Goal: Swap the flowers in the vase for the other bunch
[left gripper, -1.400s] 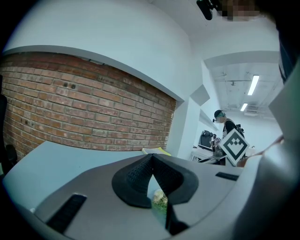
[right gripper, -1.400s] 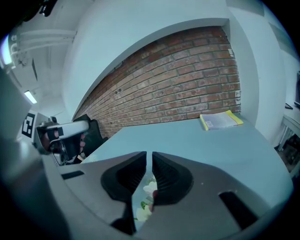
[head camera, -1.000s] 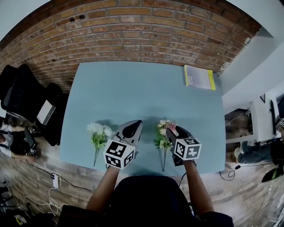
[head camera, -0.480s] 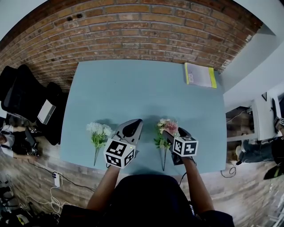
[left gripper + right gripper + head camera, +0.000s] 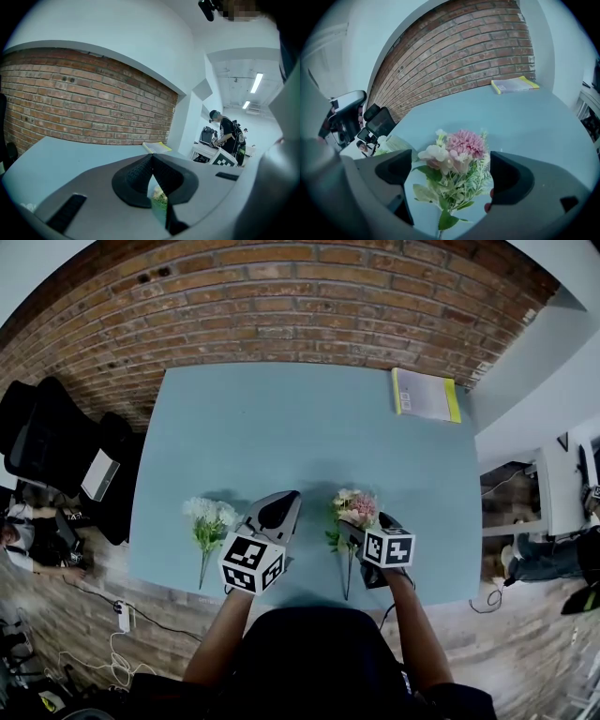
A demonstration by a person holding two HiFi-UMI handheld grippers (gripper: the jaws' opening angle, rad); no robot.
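Head view: pale blue rectangular table (image 5: 300,427) set against a red brick wall (image 5: 281,306). White-flowered bunch with green stems (image 5: 210,521) lying flat at 9 o'clock of the left gripper (image 5: 279,508), just beside it, not touching. Pink-and-cream flower bunch (image 5: 353,509) lying with heads toward 12 and stem toward 6, at the tips of the right gripper (image 5: 367,524). Thin yellow-edged book (image 5: 426,396) at the table's 1 o'clock corner, well apart.

Right gripper view alone settles that claw — jaws spread wide, pink bunch standing between them, contact with either pad not clear. Left gripper view: jaw tips pressed together, nothing clamped, a sliver of pale blossom seen through the gap below the tips. Only there — a person in dark clothes and cap (image 5: 228,133) at a desk, 3 o'clock.

Both bare forearms reaching in from 6 o'clock over the near table edge. Left gripper aimed toward 1, right toward 11, marker cubes up.
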